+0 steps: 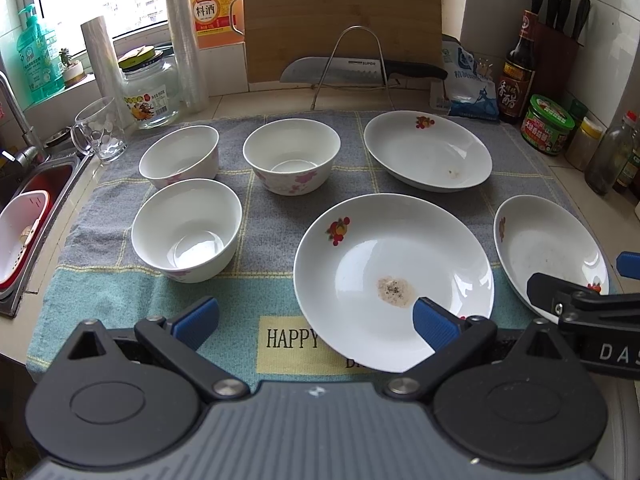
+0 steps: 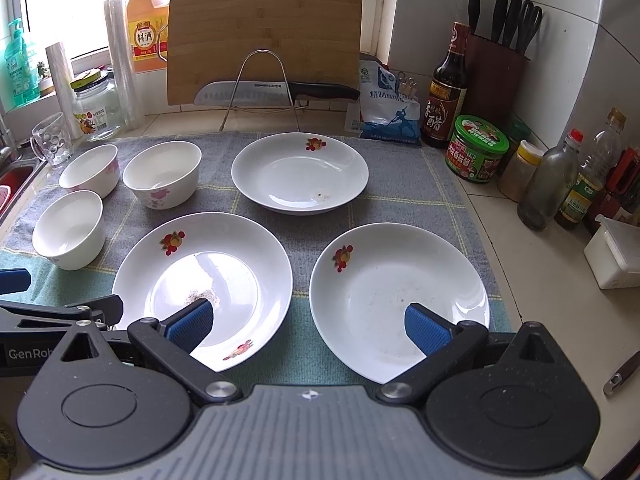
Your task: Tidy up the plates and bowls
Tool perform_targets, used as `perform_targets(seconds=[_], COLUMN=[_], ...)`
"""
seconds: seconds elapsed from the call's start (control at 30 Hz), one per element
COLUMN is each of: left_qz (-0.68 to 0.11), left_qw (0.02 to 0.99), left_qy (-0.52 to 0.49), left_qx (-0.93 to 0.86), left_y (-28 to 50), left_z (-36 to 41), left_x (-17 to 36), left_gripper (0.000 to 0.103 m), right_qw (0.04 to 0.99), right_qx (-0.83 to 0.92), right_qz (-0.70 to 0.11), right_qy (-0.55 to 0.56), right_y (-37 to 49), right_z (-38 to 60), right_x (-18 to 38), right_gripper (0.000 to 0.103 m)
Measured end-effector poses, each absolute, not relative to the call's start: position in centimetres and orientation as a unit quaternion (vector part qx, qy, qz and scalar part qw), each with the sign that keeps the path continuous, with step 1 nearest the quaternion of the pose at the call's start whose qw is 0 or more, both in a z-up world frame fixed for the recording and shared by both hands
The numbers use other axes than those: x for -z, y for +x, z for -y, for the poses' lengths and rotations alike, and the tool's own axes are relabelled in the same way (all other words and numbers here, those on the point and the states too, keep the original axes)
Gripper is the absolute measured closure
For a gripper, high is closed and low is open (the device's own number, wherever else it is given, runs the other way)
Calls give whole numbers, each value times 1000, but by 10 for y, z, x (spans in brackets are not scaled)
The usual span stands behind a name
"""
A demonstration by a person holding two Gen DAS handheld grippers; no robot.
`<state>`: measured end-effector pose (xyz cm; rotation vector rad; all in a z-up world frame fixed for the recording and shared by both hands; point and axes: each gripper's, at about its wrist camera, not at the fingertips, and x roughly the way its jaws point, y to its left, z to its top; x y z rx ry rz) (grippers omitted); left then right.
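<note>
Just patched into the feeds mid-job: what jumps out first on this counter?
Three white plates with fruit motifs spread over the right and middle of the grey checked towel, with three white bowls clustered at its left. Both claws, left claw and right claw, hang open over the near edge, holding nothing. Behind, a large knife rests on a wire rack against an upright bamboo cutting board.

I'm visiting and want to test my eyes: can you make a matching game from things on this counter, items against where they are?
Items:
1. knife
2. glass mug
3. green-lidded jar
4. bowls

Places:
A. right of the mat, by the bottles
B. left part of the mat
C. on the wire rack, before the cutting board
D. off the mat's far left corner, by the sink

Pairs: 1-C, 2-D, 3-A, 4-B
</note>
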<state>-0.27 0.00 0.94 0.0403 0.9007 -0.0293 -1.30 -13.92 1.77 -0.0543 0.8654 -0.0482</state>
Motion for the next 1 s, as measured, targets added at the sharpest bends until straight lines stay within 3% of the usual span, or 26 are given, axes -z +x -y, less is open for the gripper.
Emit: perform_targets(seconds=[1.0], left_qz=[-418], left_qw=[903], left_qy=[24], left_qx=[97], left_y=[9], left_z=[-34], left_x=[-8], left_gripper=[1], right_qw=[919], right_qx=[67], right_qz=[-387], right_qy=[-30], right_y=[-24], right_z=[112], right_x=[-21], right_gripper=[0])
